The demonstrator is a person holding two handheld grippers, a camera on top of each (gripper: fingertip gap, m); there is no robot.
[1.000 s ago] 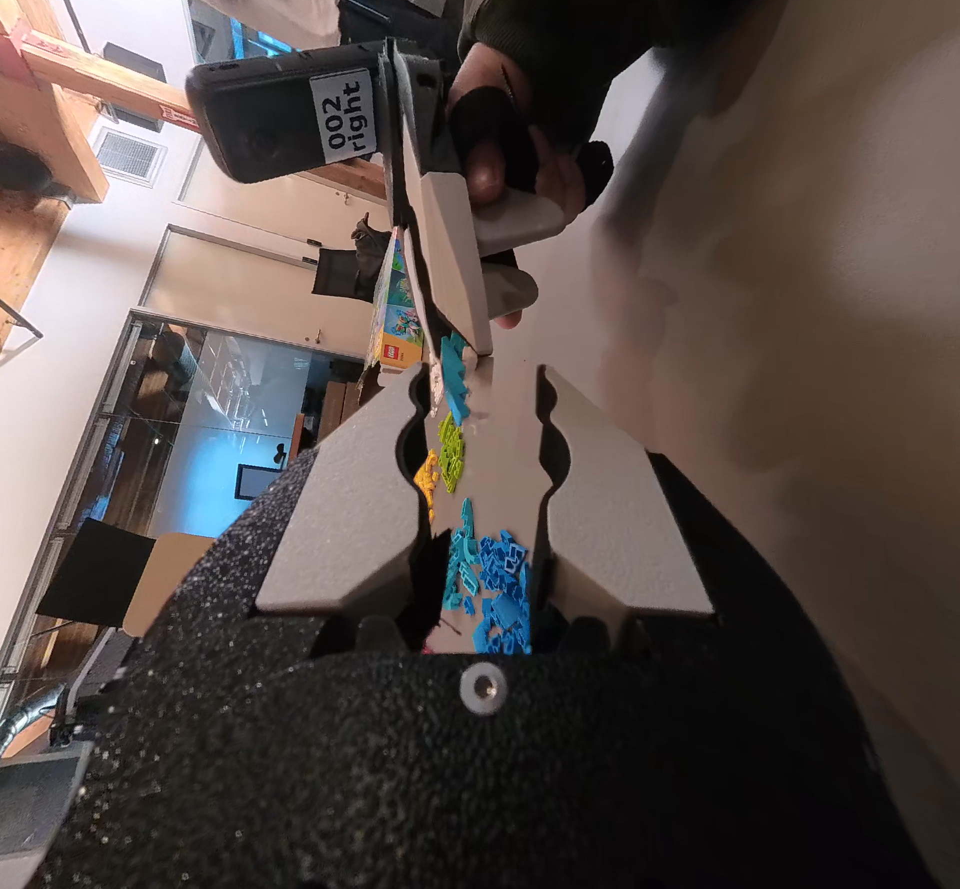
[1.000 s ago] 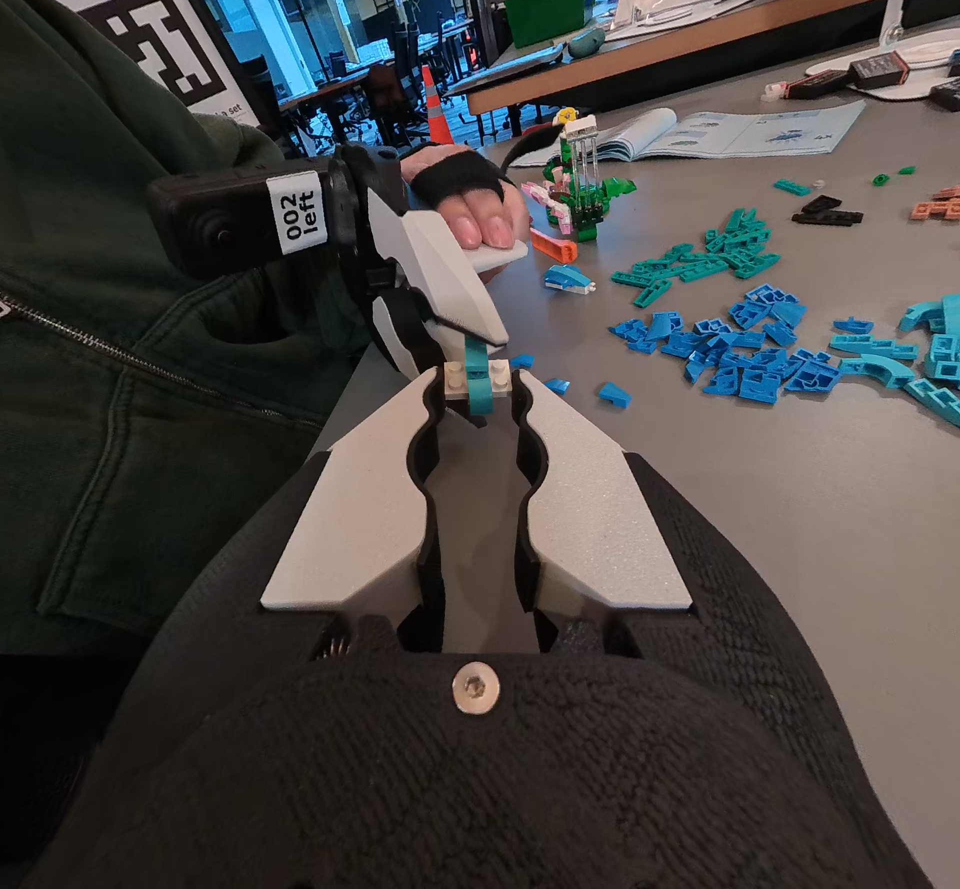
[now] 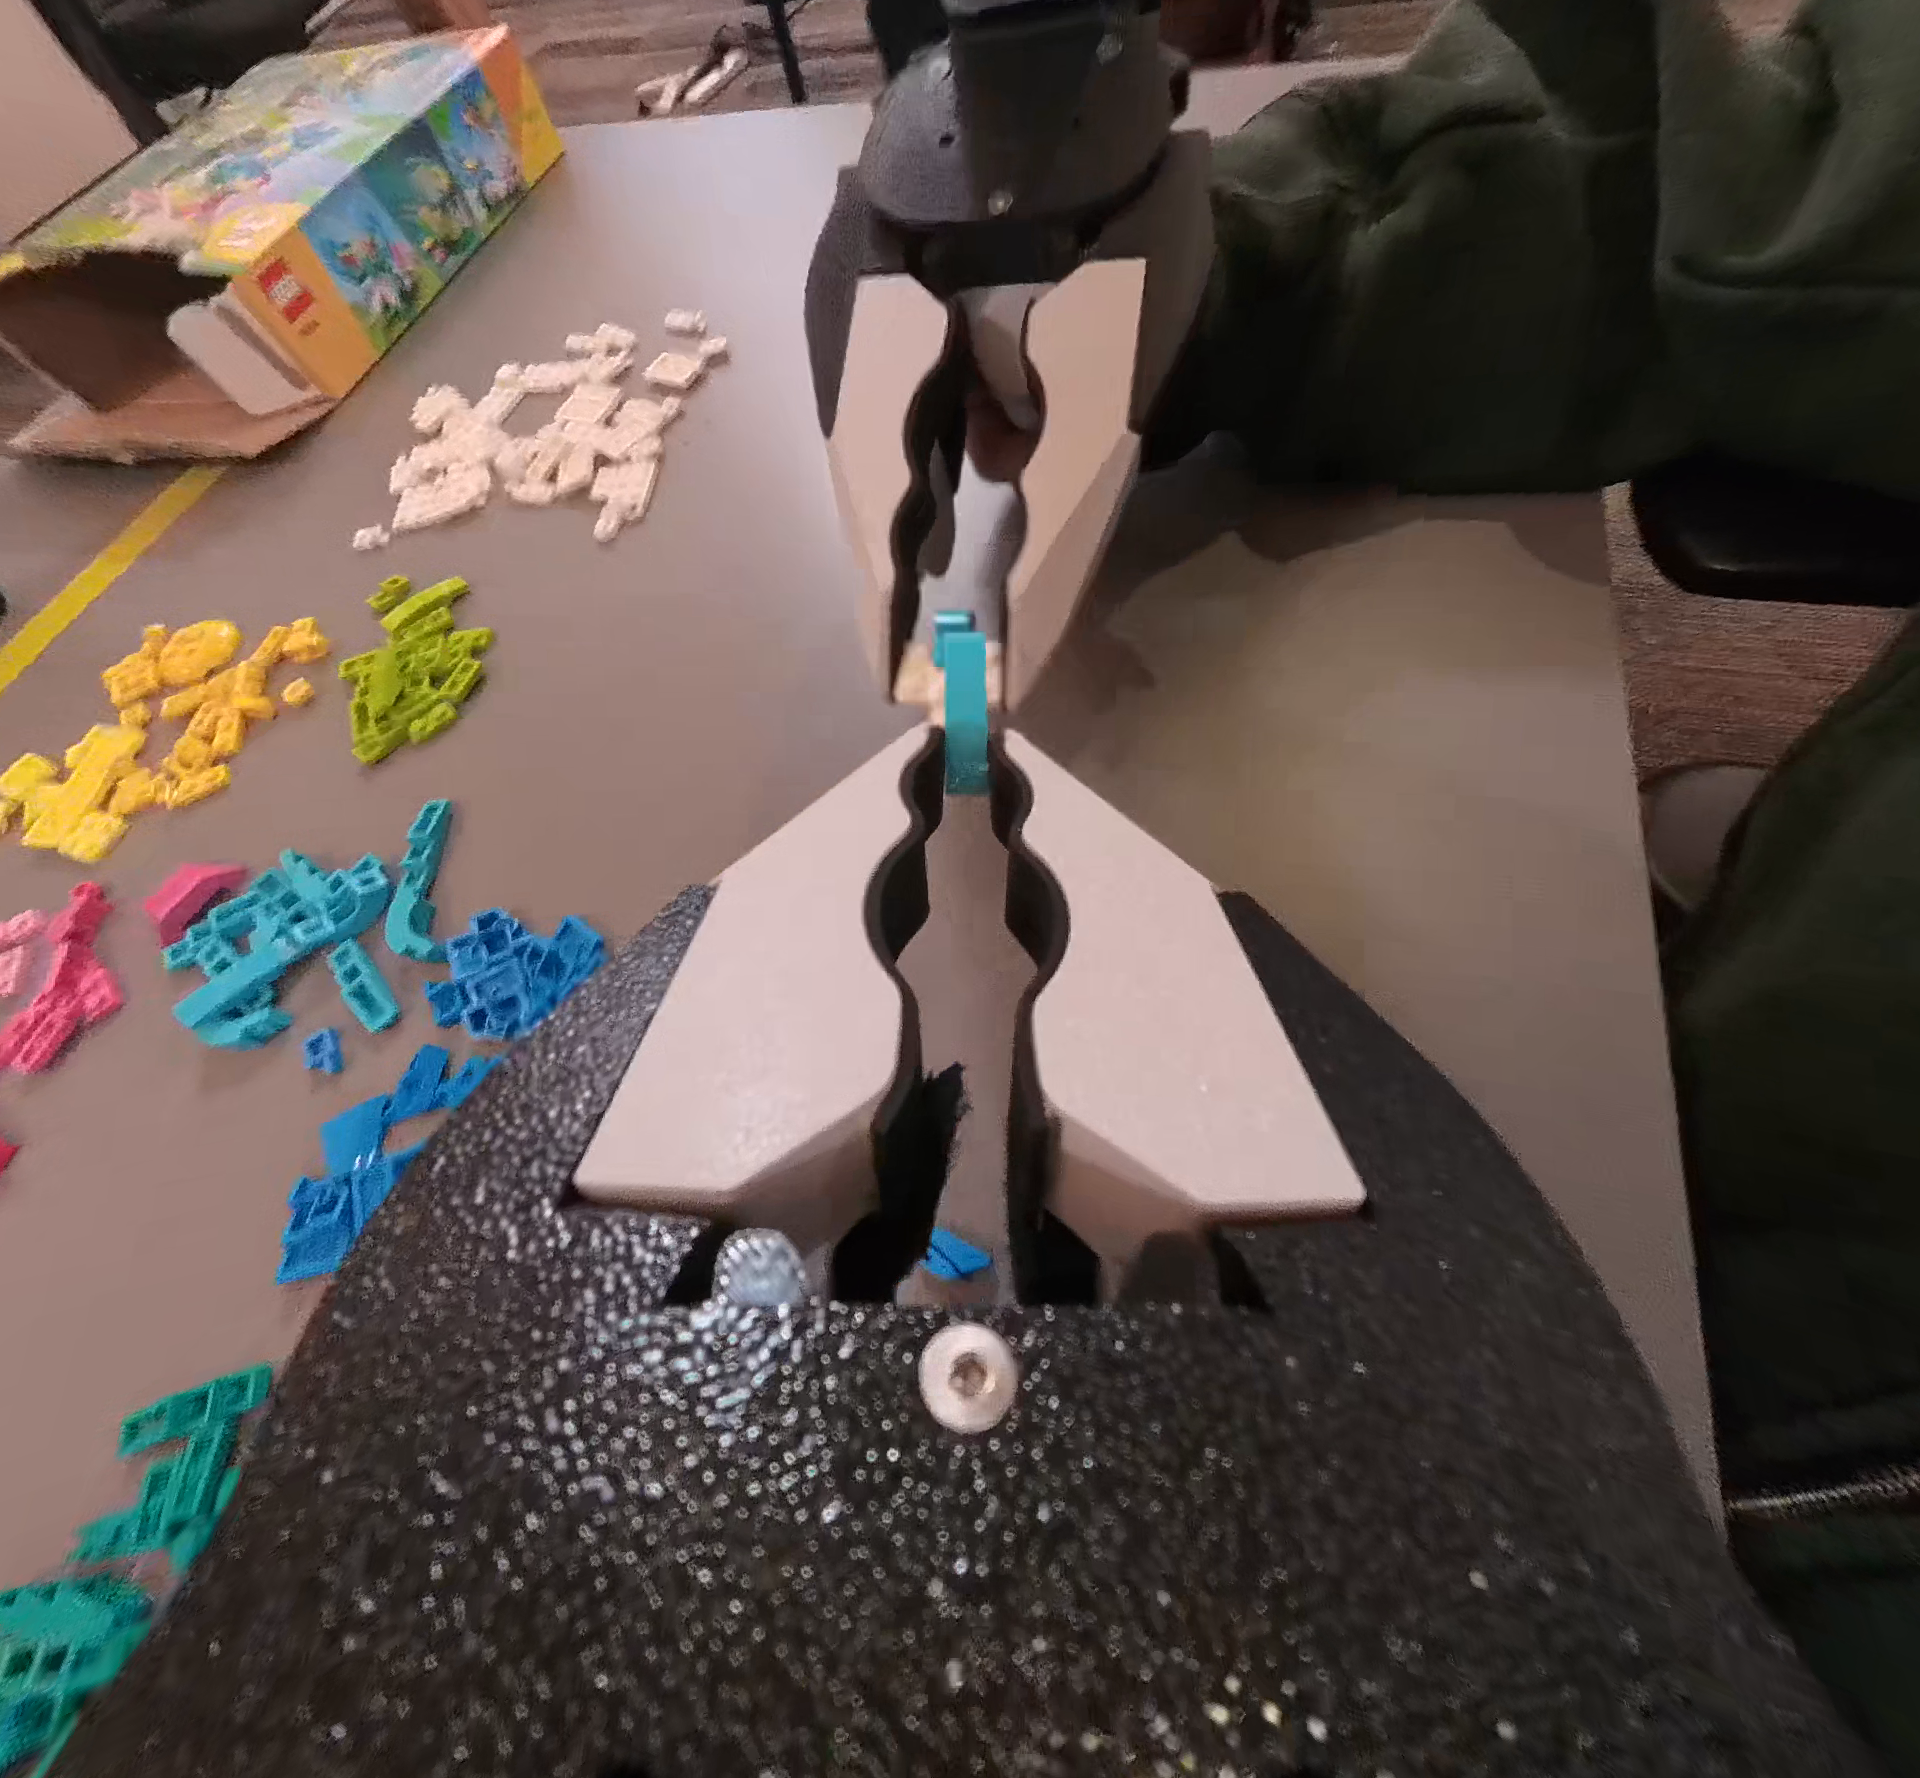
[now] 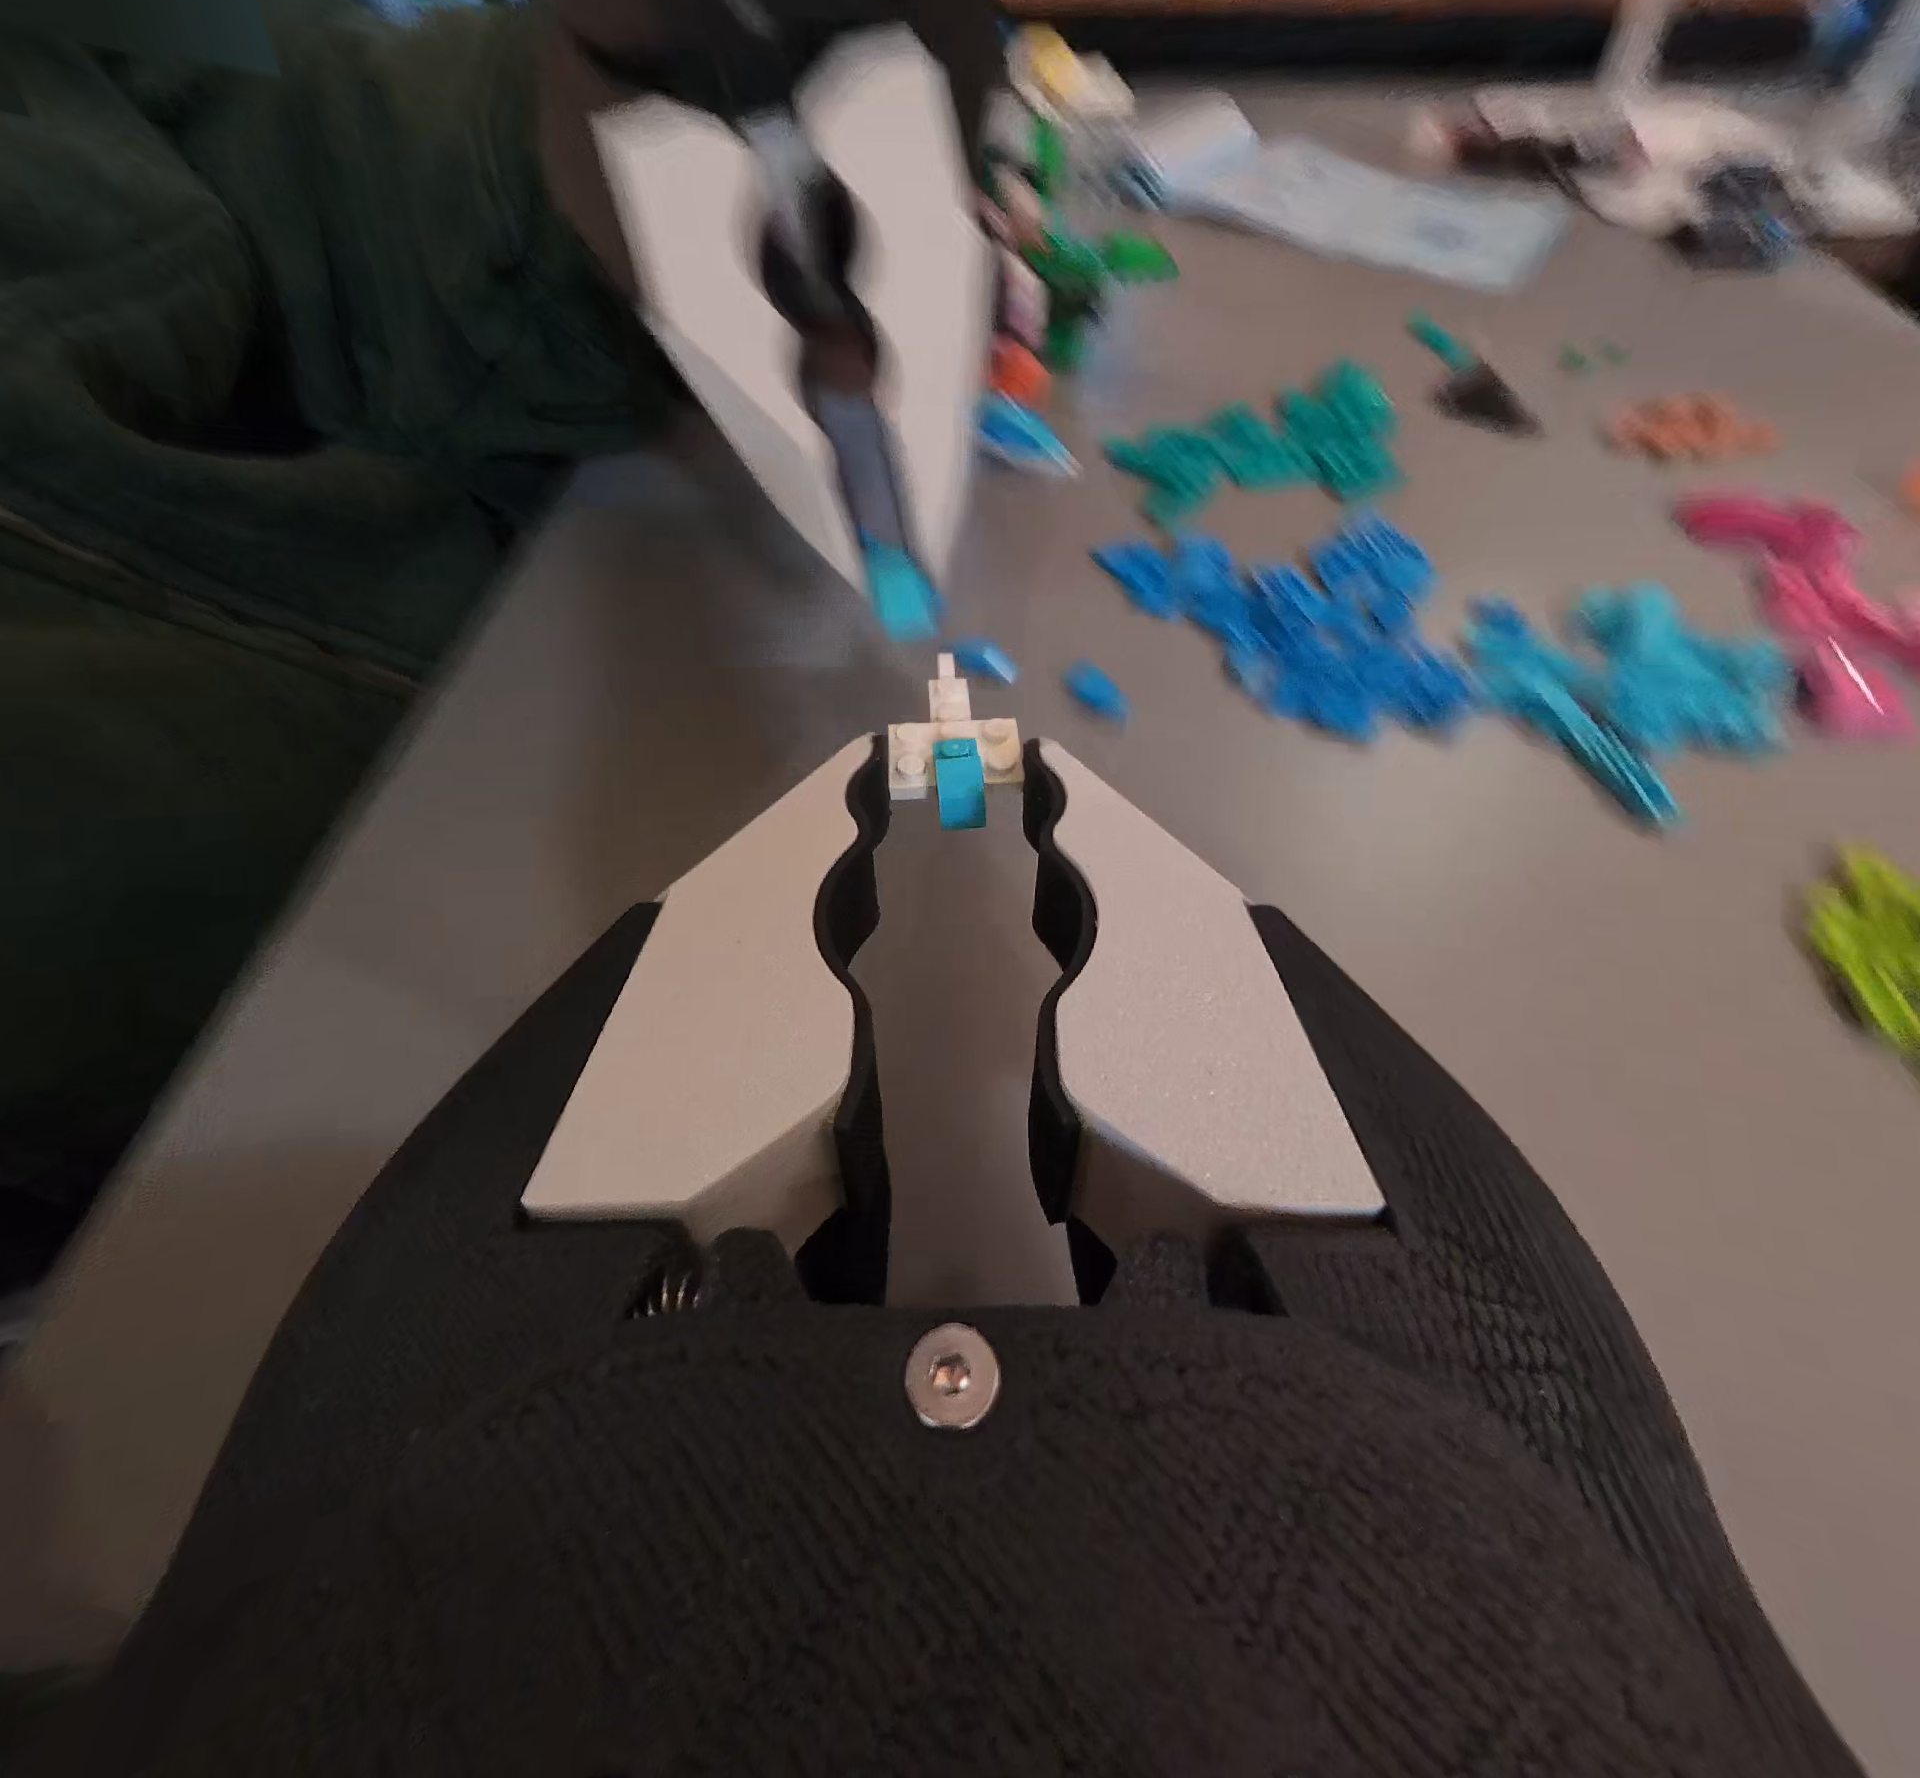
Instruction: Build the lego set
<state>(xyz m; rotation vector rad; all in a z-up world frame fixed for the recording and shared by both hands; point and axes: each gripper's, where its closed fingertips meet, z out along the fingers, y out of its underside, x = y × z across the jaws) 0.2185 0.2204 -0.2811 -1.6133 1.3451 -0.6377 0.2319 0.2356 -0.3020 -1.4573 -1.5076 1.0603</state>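
My right gripper (image 4: 956,760) is shut on a small white brick assembly (image 4: 951,741) with a teal brick (image 4: 958,786) on it, held above the grey table (image 4: 1351,1001). My left gripper (image 3: 966,748) is shut on a teal piece (image 3: 964,715). In the left wrist view the right gripper (image 3: 945,684) faces it tip to tip, and the white assembly (image 3: 914,686) sits just beyond the teal piece. In the blurred right wrist view the left gripper (image 4: 899,585) holds its teal piece (image 4: 902,598) a little apart from the assembly.
Sorted piles lie left of the grippers: white (image 3: 551,440), yellow (image 3: 156,720), lime (image 3: 416,668), teal (image 3: 301,939), blue (image 3: 509,970), pink (image 3: 62,980). An opened set box (image 3: 312,201) stands behind. A green partly built model (image 4: 1081,274) and a booklet (image 4: 1382,211) lie farther off. Green sleeves (image 3: 1507,222) flank the table edge.
The left gripper has rolled from lying on its side to level and drawn its teal piece slightly back from the assembly. The right gripper keeps hold of the white assembly.
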